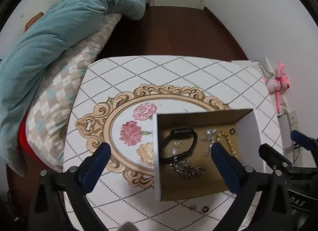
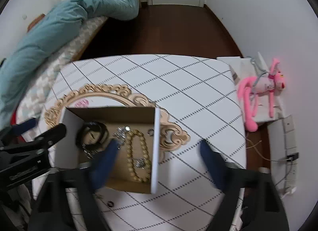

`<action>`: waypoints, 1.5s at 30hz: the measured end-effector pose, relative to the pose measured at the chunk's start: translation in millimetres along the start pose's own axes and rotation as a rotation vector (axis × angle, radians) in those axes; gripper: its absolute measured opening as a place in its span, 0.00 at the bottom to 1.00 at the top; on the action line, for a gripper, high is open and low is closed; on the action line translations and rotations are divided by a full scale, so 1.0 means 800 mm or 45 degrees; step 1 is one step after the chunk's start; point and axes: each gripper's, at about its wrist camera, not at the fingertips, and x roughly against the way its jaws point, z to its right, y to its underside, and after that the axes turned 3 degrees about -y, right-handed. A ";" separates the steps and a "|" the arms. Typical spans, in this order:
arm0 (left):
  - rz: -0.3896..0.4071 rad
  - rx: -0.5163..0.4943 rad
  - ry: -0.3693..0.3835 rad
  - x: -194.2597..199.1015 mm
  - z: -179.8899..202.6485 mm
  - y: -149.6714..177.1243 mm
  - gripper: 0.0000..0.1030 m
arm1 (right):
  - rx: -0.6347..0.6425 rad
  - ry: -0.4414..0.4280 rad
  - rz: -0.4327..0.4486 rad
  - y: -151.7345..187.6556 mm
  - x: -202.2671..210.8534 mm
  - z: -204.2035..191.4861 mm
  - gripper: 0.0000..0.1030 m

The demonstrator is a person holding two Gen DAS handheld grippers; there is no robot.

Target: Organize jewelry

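Nearest, both tongs are hovering spread and empty over the near side of the cardboard box (image 1: pixel 198 187), the landmark for everything else: the left tongs (image 1: pixel 159 157) are straddling its white left wall, the right tongs (image 2: pixel 157 157) its white right wall. Just outside the box's near wall, a small dark ring (image 1: pixel 205 209) and a tiny pale piece beside it are lying loose on the surface (image 1: pixel 123 71), so the sorting is probably not finished.

Inside the box, the silver chain (image 1: pixel 186 168) is lying by the near wall, the black watch (image 1: pixel 178 143) toward the left wall, the wooden bead bracelet (image 2: pixel 137 157) toward the right wall, a sparkly silver piece (image 1: pixel 208 137) between watch and beads, and another ring (image 1: pixel 232 131) in the far right corner.

What could go wrong: the loose ring is small and flat (hard for wide blue pads to pinch), so it may skid off the near edge. A finger dipping inside could also snag the chain or nudge the light box.

Beyond the box, the surface is showing a diamond grid and an ornate flower frame. Farther left, a bed with a teal duvet (image 1: pixel 59 38) is lying; to the right, a pink plush toy (image 2: pixel 260 93); beyond, dark floor and a white door.
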 end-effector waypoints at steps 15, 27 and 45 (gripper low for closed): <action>0.106 0.029 -0.075 0.056 -0.020 0.039 1.00 | -0.040 -0.003 0.138 0.049 0.067 -0.010 1.00; -0.137 -0.011 -0.123 -0.035 -0.056 0.163 1.00 | -0.007 -0.139 -0.049 0.161 -0.021 -0.050 0.75; -0.164 -0.019 -0.125 -0.054 -0.058 0.179 1.00 | 0.142 -0.124 0.013 0.186 -0.049 -0.103 0.12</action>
